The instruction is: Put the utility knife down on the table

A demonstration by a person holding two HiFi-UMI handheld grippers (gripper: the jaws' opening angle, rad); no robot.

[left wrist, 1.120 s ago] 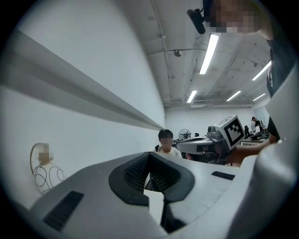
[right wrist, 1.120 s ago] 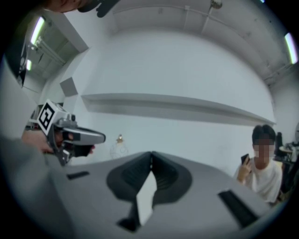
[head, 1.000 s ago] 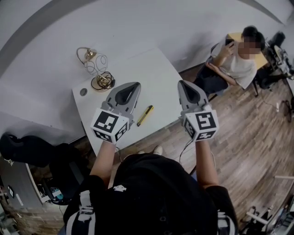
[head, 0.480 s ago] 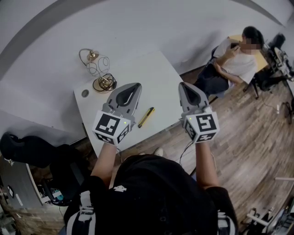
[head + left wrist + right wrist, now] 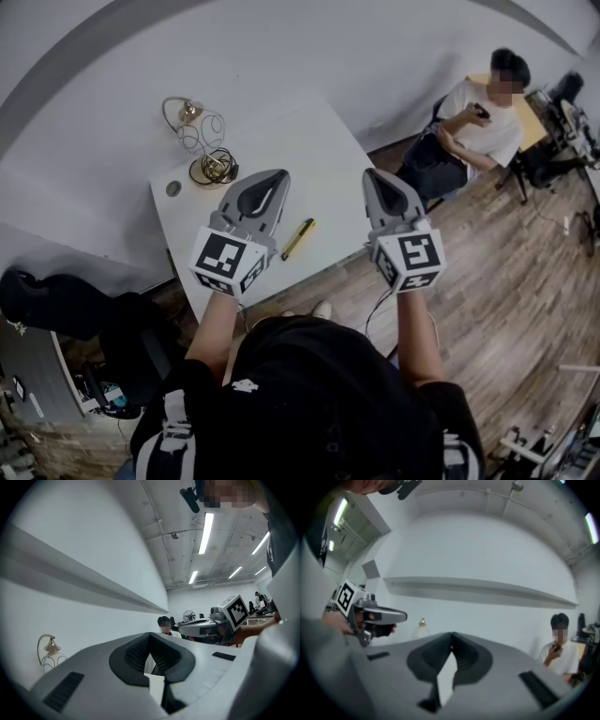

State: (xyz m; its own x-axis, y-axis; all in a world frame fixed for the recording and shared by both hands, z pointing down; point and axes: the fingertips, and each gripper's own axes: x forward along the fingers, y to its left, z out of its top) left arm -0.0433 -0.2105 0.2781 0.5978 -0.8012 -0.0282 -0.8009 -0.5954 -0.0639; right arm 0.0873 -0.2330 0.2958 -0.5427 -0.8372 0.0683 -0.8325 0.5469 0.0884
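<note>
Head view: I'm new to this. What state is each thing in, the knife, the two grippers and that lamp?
Knife: lying flat on the table, nothing holding it.
Left gripper: jaws shut, empty.
Right gripper: jaws shut, empty.
Lamp: standing upright at the table's far left corner.

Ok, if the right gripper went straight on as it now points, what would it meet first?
Probably the white wall. The right gripper points level above the table; the wire lamp sits left of its line, the seated person far right. Depth is hard to judge.
</note>
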